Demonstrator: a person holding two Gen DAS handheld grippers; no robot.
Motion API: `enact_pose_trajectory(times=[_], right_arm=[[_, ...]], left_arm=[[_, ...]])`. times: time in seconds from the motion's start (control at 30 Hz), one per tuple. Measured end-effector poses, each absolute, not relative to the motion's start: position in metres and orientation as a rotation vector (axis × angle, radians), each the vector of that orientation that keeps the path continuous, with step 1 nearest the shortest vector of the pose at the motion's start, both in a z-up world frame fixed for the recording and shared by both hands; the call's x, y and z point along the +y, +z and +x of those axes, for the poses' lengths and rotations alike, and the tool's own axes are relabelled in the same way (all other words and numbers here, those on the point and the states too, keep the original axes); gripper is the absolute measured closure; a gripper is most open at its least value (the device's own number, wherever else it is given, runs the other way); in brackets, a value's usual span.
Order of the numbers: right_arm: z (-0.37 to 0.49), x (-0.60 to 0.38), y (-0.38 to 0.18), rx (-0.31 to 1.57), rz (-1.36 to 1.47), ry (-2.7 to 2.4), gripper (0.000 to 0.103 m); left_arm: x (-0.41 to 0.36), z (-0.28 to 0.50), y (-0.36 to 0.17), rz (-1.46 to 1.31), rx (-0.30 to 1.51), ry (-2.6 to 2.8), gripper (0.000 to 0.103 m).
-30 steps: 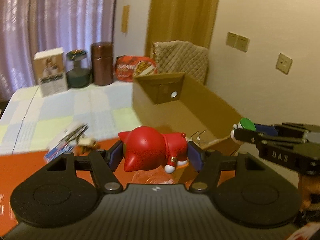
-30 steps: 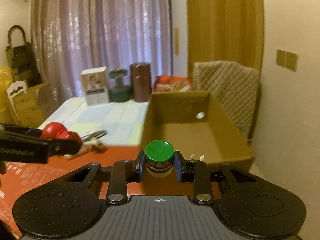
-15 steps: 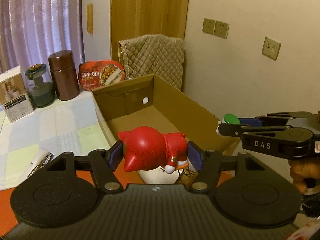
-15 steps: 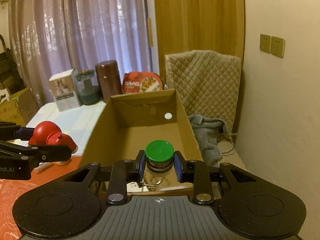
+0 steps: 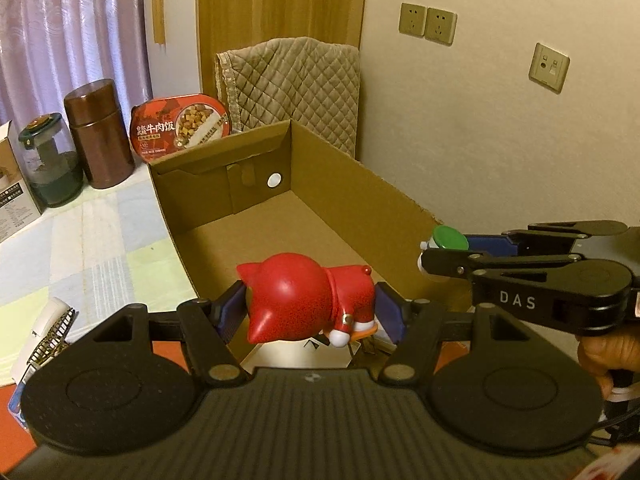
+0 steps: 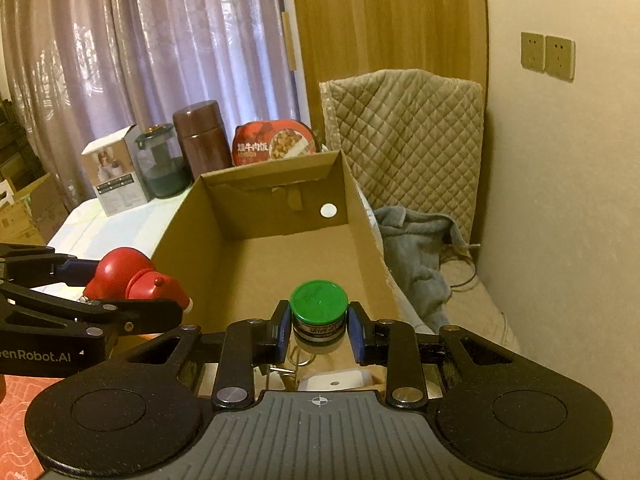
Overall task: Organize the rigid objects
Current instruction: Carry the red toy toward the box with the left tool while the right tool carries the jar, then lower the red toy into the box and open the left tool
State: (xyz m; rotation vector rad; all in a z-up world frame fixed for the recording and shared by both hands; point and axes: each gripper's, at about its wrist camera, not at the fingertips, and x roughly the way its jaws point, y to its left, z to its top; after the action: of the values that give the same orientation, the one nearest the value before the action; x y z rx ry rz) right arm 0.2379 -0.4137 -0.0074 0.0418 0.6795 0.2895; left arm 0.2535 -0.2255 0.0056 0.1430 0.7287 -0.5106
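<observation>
The open cardboard box (image 6: 256, 264) fills the middle of the bench (image 5: 100, 256), its long axis running away toward twelve o'clock and its floor mostly bare. Both tools hang over its near end. The left gripper (image 5: 310, 308) has its jaws about half spread and clamped on a red cat figurine (image 5: 300, 304), which lies on its side between the blue pads (image 5: 386, 312), head toward nine o'clock and feet toward three, over the near left part of the box. At three o'clock from it in the left wrist view, the right gripper (image 6: 319, 326) has its jaws almost fully drawn in, pinching a small jar with a green lid (image 6: 319, 312) that stands upright between the pads, above the near right part of the box. A person's hand (image 5: 608, 352) shows under that tool.

Down in the near end of the box, below the jaws, lie a white case (image 6: 336, 382) and some wire-like bits I cannot make out.

The bench wears a pale checked cloth, with a red mat (image 6: 20, 432) at the near edge. At ten to eleven o'clock beyond the box stand a white carton (image 6: 114, 180), a glass jar (image 6: 160, 168), a brown canister (image 6: 202, 144) and a red food bowl (image 6: 276, 142). A quilted cover (image 6: 404, 136) leans at one o'clock, with purple curtains (image 6: 140, 40), a wooden door (image 6: 380, 12) and wall sockets (image 6: 548, 56) behind.
</observation>
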Motion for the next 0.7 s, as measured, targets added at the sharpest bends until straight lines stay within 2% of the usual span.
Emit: enact_pose_trajectory(times=[0.7], right_arm=[[0.246, -0.418, -0.022, 0.708, 0.048, 0.280, 0.076]], left_arm=[[-0.227, 0.270, -0.008, 0.088, 0.761, -0.521, 0.039]])
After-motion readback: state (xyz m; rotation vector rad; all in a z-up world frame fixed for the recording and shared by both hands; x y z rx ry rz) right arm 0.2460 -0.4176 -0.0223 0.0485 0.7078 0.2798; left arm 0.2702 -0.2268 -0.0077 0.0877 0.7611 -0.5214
